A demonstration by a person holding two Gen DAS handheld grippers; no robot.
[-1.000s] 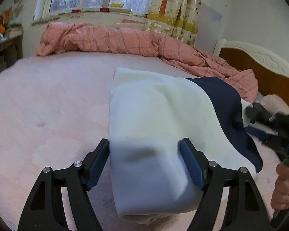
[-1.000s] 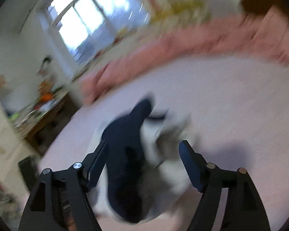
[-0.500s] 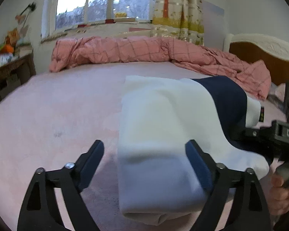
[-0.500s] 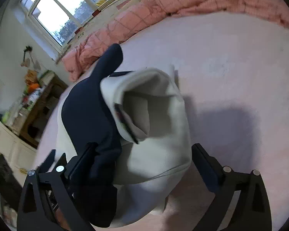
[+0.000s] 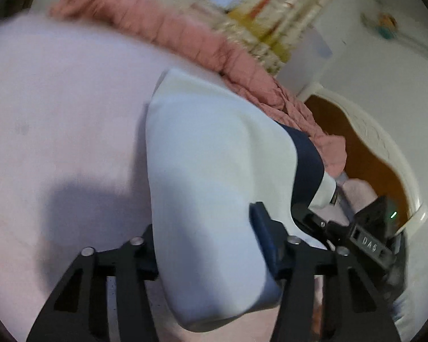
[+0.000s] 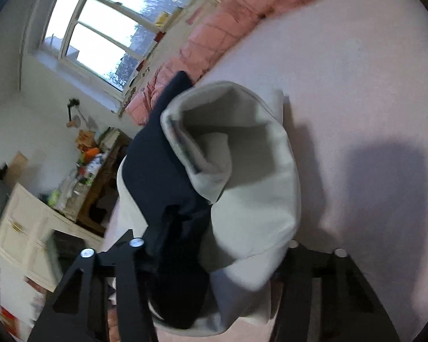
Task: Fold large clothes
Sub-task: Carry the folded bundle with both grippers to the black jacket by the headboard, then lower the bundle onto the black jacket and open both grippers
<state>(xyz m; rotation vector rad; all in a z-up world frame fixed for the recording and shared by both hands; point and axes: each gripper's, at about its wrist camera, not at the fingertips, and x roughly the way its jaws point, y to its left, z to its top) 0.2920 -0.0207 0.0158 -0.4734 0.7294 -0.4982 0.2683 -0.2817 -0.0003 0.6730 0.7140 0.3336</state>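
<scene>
Left gripper, jaws closing, folded white-and-navy garment between them, pads against its near end. Right gripper, jaws likewise closing around the bunched collar end. Garment on pink bed, rumpled quilt behind.

My right gripper's fingertips are buried under the sweater; window and desk clutter behind it are smeared.
</scene>
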